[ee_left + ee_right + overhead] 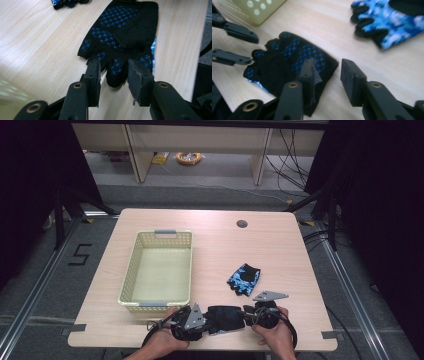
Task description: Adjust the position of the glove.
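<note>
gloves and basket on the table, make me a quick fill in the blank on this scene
1. The glove between the two hand-held grippers lies with its dotted ____ side up.
2. The other glove lies to the ____ of the basket in the high view.
3. The basket holds ____.
4. The left hand-held gripper has its jaws either side of a glove ____.

Missing words: palm; right; nothing; finger

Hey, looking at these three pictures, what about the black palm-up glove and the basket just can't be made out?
- Black fingerless glove with blue grip dots: in the high view, both ends covered by the left claw and right claw.
- Its cuff: cut off by the top edge in the left gripper view.
- Pale yellow perforated plastic basket: blurred and cropped at the top edge in the right gripper view.
</note>
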A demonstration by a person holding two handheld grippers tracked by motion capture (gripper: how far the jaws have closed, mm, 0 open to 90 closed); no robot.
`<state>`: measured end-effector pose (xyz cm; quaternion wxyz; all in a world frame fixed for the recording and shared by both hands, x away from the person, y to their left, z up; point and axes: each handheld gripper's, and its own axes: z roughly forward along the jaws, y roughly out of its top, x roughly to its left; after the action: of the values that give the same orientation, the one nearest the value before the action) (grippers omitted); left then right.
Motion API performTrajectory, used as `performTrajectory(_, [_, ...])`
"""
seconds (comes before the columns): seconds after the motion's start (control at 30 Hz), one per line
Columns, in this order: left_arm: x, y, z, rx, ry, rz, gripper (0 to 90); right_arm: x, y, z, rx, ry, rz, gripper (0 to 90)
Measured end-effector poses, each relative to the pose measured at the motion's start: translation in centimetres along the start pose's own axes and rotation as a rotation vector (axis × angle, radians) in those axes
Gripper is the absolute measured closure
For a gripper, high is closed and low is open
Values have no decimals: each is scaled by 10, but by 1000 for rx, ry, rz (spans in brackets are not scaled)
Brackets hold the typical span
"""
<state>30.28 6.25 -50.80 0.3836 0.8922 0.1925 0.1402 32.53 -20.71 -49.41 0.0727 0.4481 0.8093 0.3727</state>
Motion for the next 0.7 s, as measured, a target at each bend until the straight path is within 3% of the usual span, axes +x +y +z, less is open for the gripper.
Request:
performTrajectory(0.03, [1,0,-2,6,6,10,607,1,1,-2,-12,-11,4,616])
performTrajectory(0.1, [1,0,-8,-9,15,-8,561,-2,3,-5,-25,-22,-32,574])
performTrajectory(0.17, [1,-2,-15,-22,10,-16,552,-1,4,-7,-34,-13,-26,563])
performTrajectory(0.2, [1,-3,-17,-31,8,-29,541,-4,5,-7,-59,-29,-70,557])
performTrajectory(0.23, [2,-5,-20,-30,14,-24,528,-5,7,-8,-57,-35,-87,550])
performTrajectory(0.27, [1,-7,-24,-35,8,-49,514,-4,8,-9,-60,-49,-98,546])
performTrajectory(0.43, [5,-18,-39,-18,10,-94,399,-9,21,-10,-54,-115,-223,539])
performTrajectory(0.53, [7,-26,-49,-24,18,-120,359,-19,31,-8,-64,-126,-250,545])
performTrajectory(0.63, [10,-34,-56,-33,17,-161,346,-29,40,-6,-69,-135,-254,560])
performTrajectory(0.67, [12,-36,-59,-18,31,-144,345,-32,43,-6,-63,-135,-251,561])
performTrajectory(0.7, [12,-39,-60,-24,28,-165,345,-35,46,-4,-59,-137,-252,565])
